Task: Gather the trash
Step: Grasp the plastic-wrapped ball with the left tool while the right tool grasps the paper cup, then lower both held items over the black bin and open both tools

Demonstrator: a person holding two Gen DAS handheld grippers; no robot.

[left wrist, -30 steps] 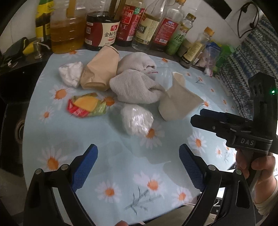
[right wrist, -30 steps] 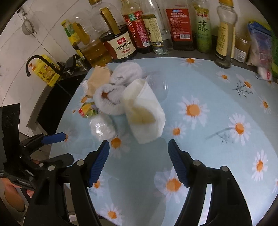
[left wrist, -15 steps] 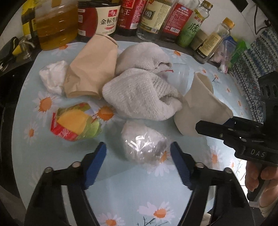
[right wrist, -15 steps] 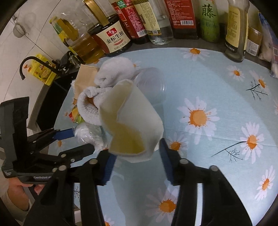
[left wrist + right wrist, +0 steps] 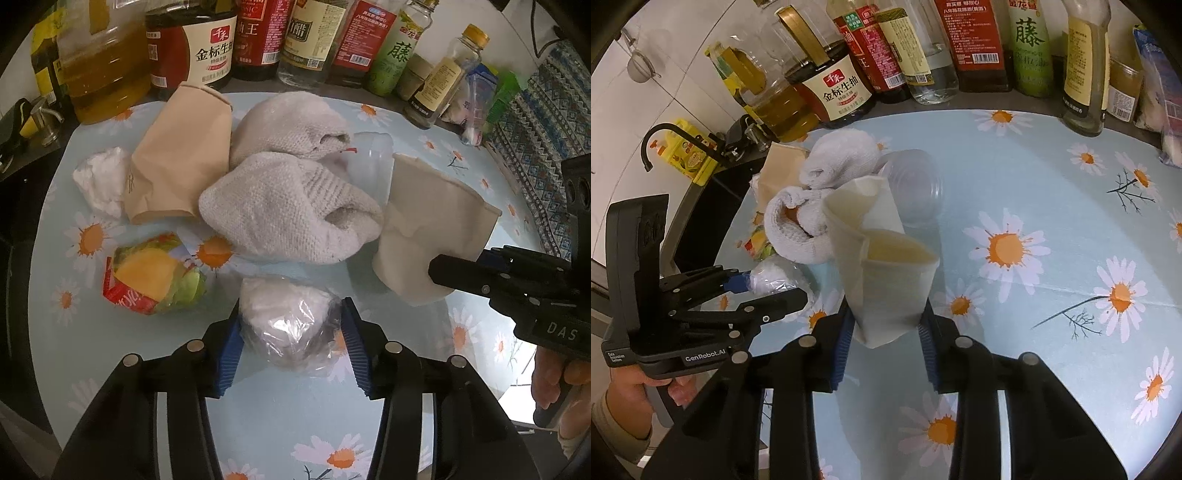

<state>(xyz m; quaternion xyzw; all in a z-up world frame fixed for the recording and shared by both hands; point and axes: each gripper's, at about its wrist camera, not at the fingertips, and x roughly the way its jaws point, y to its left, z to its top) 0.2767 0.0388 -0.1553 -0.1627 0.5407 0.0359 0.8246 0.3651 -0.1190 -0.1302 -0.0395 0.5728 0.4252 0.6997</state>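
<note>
A tissue wad in clear plastic (image 5: 284,306) lies on the daisy tablecloth (image 5: 295,424). My left gripper (image 5: 291,332) is around it, jaws closing, and both blue pads press its sides. The right wrist view shows the same left gripper (image 5: 768,291) on the wad (image 5: 772,277). A crumpled beige paper cup (image 5: 882,280) stands mouth-up between the pads of my right gripper (image 5: 886,332). Those jaws are closing too, and the pads squeeze its lower end. In the left wrist view the cup (image 5: 424,221) and the right gripper (image 5: 461,264) are at the right.
Behind lie two grey knitted cloths (image 5: 280,214), a brown paper cup (image 5: 177,162), a white tissue (image 5: 101,181), a red-yellow snack wrapper (image 5: 151,277) and a clear plastic cup (image 5: 369,162). Oil and sauce bottles (image 5: 207,44) line the back edge. A sink tap (image 5: 653,140) is left.
Both pairs of jaws have narrowed from wide open. The left gripper moved forward and closed onto the plastic-wrapped wad. The right gripper's pads closed onto the paper cup.
</note>
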